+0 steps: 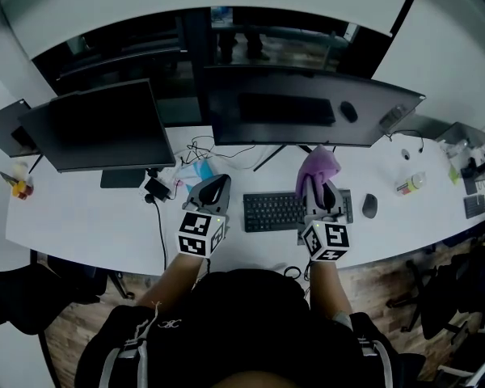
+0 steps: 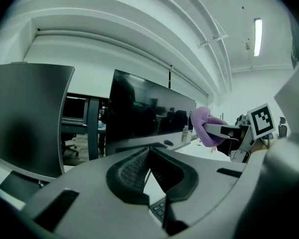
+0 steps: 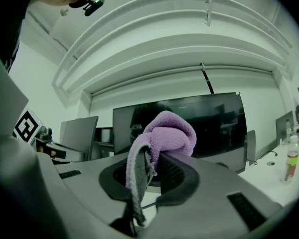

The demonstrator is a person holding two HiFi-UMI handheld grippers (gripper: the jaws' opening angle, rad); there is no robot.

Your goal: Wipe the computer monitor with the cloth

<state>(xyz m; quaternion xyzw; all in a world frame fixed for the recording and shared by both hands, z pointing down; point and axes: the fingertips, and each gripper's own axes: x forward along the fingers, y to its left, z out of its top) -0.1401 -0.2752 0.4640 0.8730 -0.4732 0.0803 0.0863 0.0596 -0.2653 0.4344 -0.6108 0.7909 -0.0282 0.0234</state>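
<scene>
Fuzzy purple cloth bunched up in right tongs

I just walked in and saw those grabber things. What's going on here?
A person at the long white desk holds a gripper in each hand. The right gripper has its jaws shut on a fluffy purple cloth, raised above the black keyboard, in front of the wide dark computer monitor. The left gripper is shut and holds nothing. The cloth is not touching the screen.
</scene>
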